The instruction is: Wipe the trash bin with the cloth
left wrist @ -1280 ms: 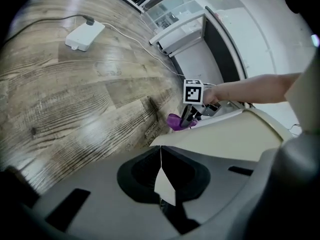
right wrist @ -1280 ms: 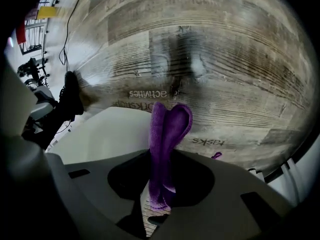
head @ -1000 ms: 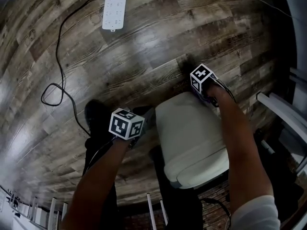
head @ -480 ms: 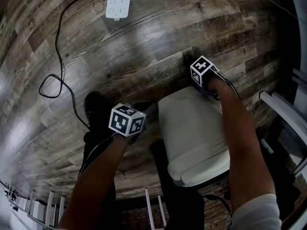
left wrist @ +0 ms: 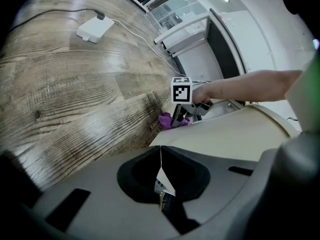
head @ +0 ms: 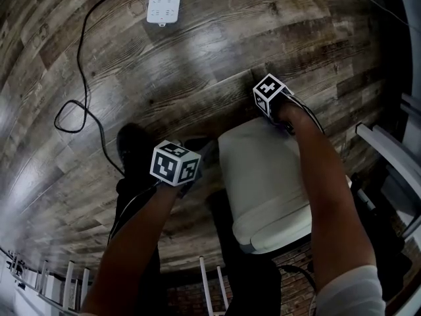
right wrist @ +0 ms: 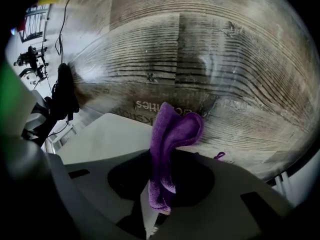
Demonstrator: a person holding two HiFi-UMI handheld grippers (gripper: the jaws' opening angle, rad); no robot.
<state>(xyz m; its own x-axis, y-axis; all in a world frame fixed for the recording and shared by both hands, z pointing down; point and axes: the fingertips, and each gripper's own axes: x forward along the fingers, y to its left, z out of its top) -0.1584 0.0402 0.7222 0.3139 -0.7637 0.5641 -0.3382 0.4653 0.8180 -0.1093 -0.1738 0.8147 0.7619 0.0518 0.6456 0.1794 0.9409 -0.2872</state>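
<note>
Shifting left along bin's far edge: your right gripper, clamped on cloth; wiping underway. Left gripper: closed, empty.

the cloth is purple, the trash bin cream, the floor streaky grey-brown wood grain.

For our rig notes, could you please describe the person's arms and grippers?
The left gripper and right gripper are grey moulded shells, dark-recessed around the jaws. Each carries a white cube with black square markers. Thin dark cables trail back. A white sleeve shows on the right arm.
</note>
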